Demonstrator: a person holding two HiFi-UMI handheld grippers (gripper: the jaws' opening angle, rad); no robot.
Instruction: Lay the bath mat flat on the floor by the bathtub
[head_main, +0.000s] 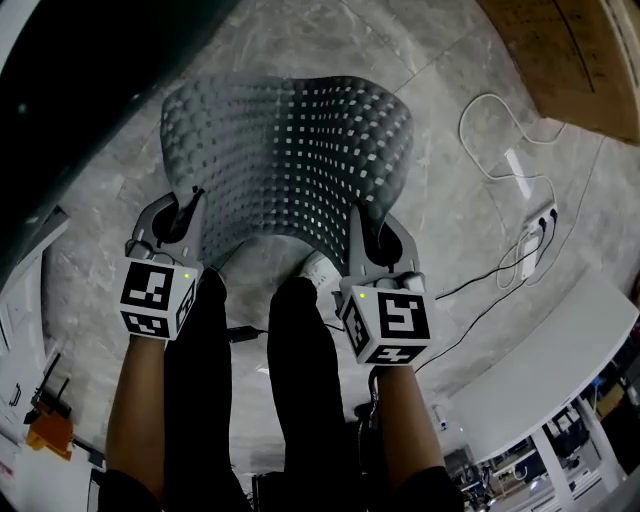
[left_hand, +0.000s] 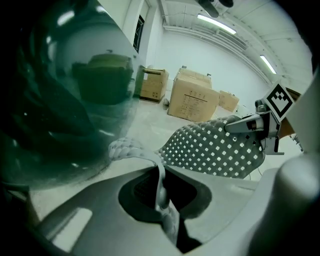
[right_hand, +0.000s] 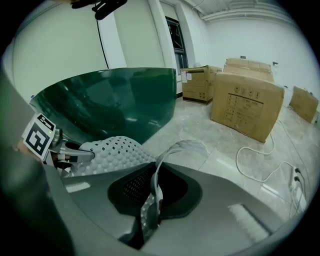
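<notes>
A grey perforated bath mat (head_main: 290, 160) hangs curved above the marble floor, its far edge toward the dark green bathtub (head_main: 70, 110). My left gripper (head_main: 188, 208) is shut on the mat's near left corner. My right gripper (head_main: 362, 225) is shut on the near right corner. In the left gripper view the mat's edge (left_hand: 161, 175) runs pinched between the jaws, and the mat (left_hand: 215, 147) spreads toward the other gripper (left_hand: 252, 122). The right gripper view shows the edge (right_hand: 152, 192) clamped the same way, with the mat (right_hand: 112, 152) bulging left beside the bathtub (right_hand: 115, 100).
A white cable (head_main: 490, 140) and a power strip (head_main: 535, 230) lie on the floor to the right. Cardboard boxes (right_hand: 247, 107) stand farther back. A white table edge (head_main: 560, 350) is at lower right. The person's legs and a shoe (head_main: 318, 268) are below the mat.
</notes>
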